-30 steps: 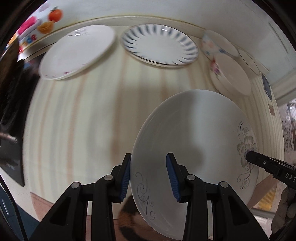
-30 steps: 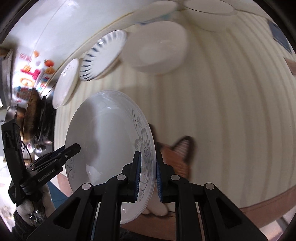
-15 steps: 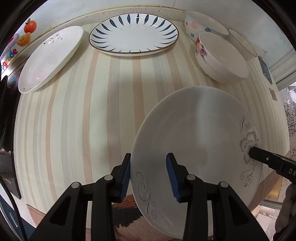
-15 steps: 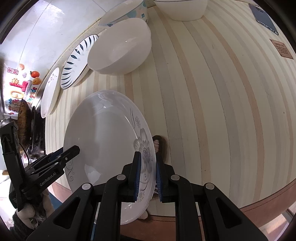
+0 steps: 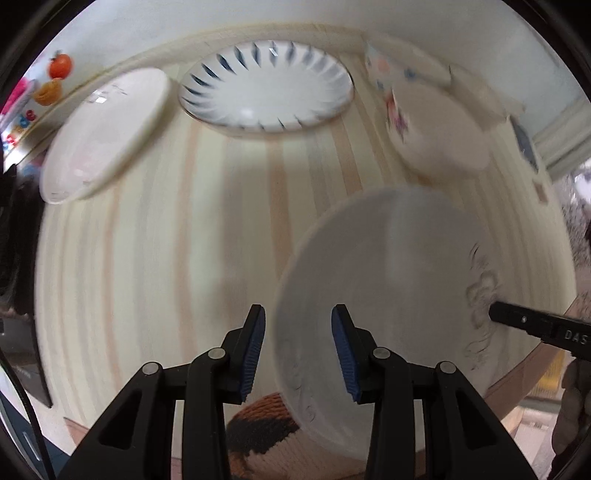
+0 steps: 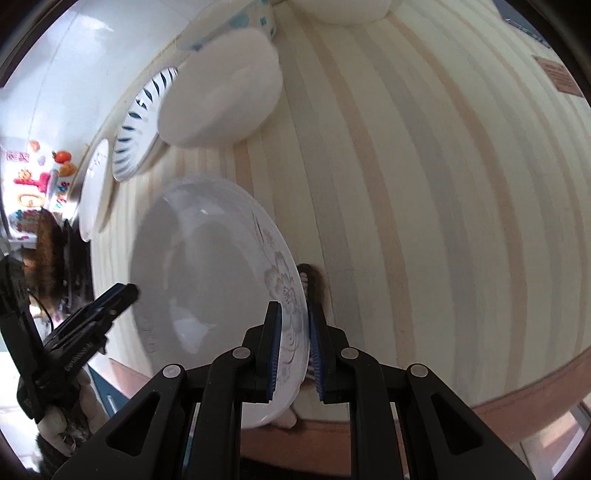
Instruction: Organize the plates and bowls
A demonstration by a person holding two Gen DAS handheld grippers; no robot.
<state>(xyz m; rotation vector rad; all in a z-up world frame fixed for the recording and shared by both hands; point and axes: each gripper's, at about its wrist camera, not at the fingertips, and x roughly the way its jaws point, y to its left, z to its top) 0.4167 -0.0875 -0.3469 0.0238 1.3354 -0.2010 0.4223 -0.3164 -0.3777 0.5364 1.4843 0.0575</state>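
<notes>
A white plate with a grey flower pattern [image 5: 388, 288] [image 6: 207, 288] is held tilted over the near edge of the striped table [image 5: 147, 258]. My right gripper [image 6: 295, 350] is shut on the plate's flowered rim; its tip [image 5: 517, 321] also shows in the left wrist view. My left gripper [image 5: 298, 347] is open, and the opposite rim passes between its blue pads without being clamped. The right wrist view shows it at the plate's left [image 6: 110, 299].
Along the back wall lie a plain white plate [image 5: 103, 133] [image 6: 94, 188], a blue-petal plate [image 5: 266, 92] [image 6: 144, 122], a white bowl [image 5: 439, 136] [image 6: 221, 96] and a small flowered bowl [image 5: 388, 66] [image 6: 240, 22]. Another bowl [image 6: 347, 9] sits farther right.
Both views have shifted and blurred as the grippers and plate move together. The right grip and the left gripper's gap look unchanged.
</notes>
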